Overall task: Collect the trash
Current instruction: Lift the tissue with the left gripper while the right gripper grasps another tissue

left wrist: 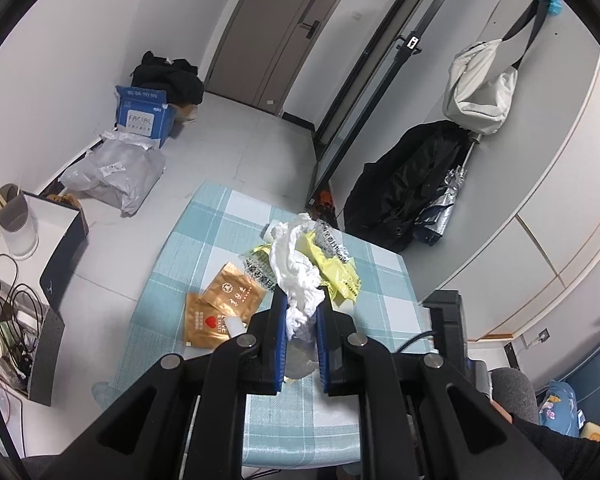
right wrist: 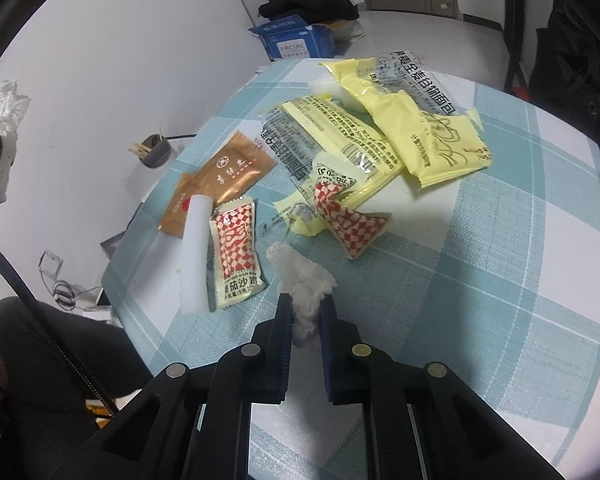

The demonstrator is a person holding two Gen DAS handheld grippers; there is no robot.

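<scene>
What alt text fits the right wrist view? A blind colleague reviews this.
The right gripper pinches a crumpled white tissue on a blue-checked tablecloth. Beyond lie two red-checked ketchup sachets, yellow bread wrappers and brown sachets.

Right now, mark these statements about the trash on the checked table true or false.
1. The left claw grips a long crumpled white tissue. True.
2. The right claw is empty. False: it is shut on a small crumpled white tissue wad.
3. Two red-and-white checkered sauce packets lie on the blue-and-white checked tablecloth. True.
4. The yellow printed plastic wrappers lie on the floor. False: they are on the table.
</scene>
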